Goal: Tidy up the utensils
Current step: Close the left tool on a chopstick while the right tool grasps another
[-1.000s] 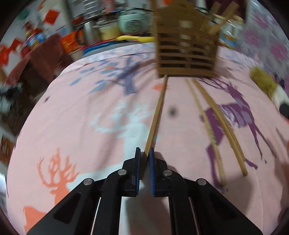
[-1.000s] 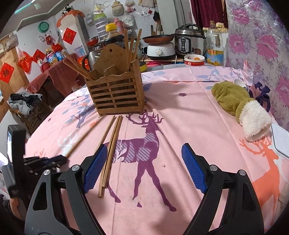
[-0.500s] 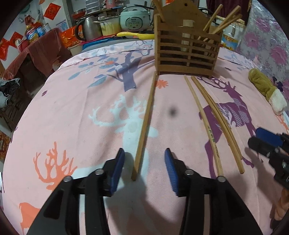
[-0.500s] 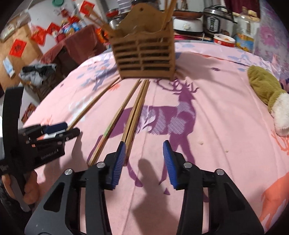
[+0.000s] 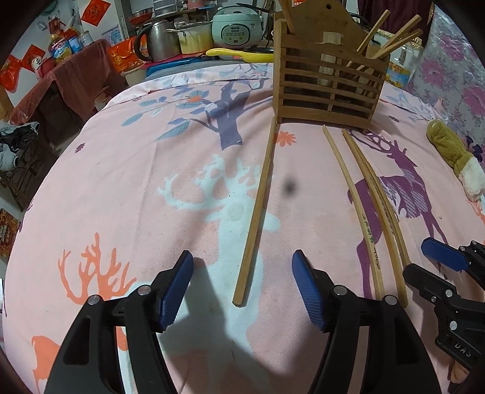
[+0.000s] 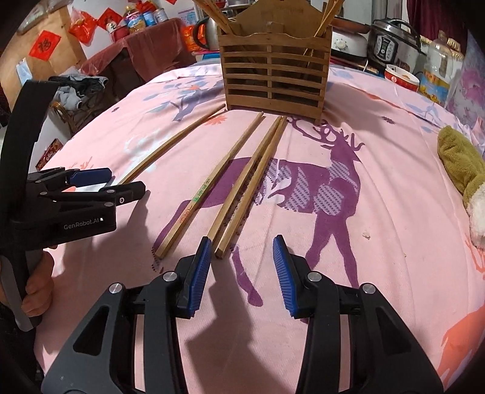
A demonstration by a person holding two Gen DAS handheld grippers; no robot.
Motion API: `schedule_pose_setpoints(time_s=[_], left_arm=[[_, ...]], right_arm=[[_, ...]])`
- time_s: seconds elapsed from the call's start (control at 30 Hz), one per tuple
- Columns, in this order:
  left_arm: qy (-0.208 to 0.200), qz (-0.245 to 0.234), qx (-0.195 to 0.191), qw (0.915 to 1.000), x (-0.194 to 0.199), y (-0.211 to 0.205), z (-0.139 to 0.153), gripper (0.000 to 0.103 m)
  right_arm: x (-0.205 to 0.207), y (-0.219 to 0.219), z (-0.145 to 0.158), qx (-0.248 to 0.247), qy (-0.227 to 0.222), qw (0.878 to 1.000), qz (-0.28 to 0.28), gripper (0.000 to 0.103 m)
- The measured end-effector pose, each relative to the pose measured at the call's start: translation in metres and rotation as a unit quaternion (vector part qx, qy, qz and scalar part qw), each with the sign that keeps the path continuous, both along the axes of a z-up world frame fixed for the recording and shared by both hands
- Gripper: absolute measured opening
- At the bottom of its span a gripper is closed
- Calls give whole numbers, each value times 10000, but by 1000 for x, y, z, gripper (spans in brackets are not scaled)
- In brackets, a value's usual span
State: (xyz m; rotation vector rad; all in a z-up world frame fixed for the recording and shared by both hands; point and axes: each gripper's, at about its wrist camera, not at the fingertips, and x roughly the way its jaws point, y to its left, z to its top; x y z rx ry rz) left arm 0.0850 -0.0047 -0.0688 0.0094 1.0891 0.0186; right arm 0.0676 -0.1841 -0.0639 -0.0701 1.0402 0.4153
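A wooden slatted utensil holder (image 5: 329, 88) (image 6: 274, 81) stands at the far side of the pink deer-print cloth and holds several chopsticks. Several loose wooden chopsticks lie in front of it. One single chopstick (image 5: 257, 209) (image 6: 169, 145) lies apart on the left; its near end sits between the fingers of my open, empty left gripper (image 5: 242, 288). A labelled chopstick (image 6: 209, 188) and a close pair (image 6: 251, 185) lie to the right. My right gripper (image 6: 241, 266) is open and empty just behind the near ends of the pair.
A green and white plush mitt (image 5: 457, 160) (image 6: 463, 169) lies at the right edge. Rice cookers (image 5: 236, 27), a kettle and bottles stand behind the table. The left gripper (image 6: 91, 188) shows in the right wrist view, the right gripper (image 5: 439, 272) in the left wrist view.
My left gripper let go of the single chopstick and opened wide, drawing back a little. My right gripper moved forward and left to the near ends of the chopstick pair and narrowed its opening.
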Motion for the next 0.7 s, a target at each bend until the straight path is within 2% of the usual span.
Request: schedule_pose_setpoints(time_s=[0.23, 0.3, 0.37, 0.5, 0.63, 0.7], left_arm=[[-31, -17, 118, 9999, 0, -2, 0, 69], [-21, -11, 86, 10000, 0, -2, -1, 69], [-20, -9, 59, 10000, -1, -2, -1, 69], [-19, -18, 18, 10000, -7, 0, -1, 69], [-41, -168, -15, 9998, -21, 1, 1, 69], [-34, -189, -100, 9998, -24, 4, 2, 69]], right_arm=[[6, 7, -5, -283, -173, 9994, -134, 40], [7, 4, -5, -271, -179, 9993, -188, 13], [6, -2, -5, -200, -137, 9994, -259, 7], [-3, -22, -4, 22, 25, 9993, -369, 6], [-18, -39, -4, 40, -15, 9993, -363, 7], [-20, -45, -3, 167, 27, 9993, -342, 10]])
